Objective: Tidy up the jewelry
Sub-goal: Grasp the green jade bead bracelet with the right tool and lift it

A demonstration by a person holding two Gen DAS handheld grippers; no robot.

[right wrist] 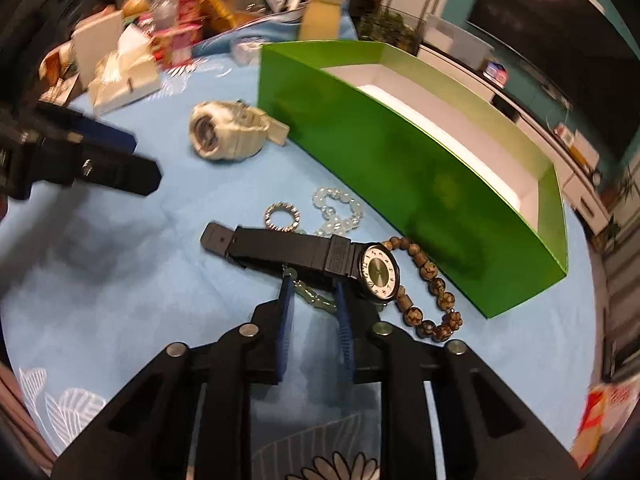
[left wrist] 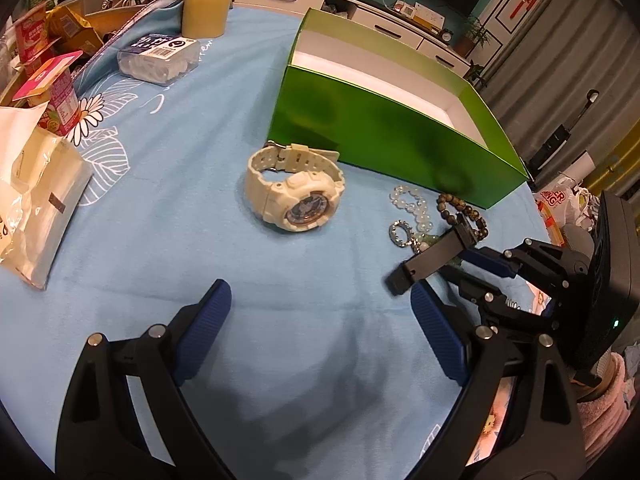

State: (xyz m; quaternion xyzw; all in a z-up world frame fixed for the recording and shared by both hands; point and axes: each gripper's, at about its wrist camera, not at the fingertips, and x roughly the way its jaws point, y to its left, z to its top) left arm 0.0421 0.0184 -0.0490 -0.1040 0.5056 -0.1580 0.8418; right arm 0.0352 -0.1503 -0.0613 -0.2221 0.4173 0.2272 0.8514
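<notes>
Black watch (right wrist: 304, 250), white dial, in right gripper (right wrist: 314, 288)

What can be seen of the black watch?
The black watch has a matte, plastic-looking strap and a round pale dial with numerals around its rim. The right gripper is shut on its strap beside the case, holding it stretched out with the dial facing up. It sits over the jewelry on the blue cloth, near the green box.
</notes>
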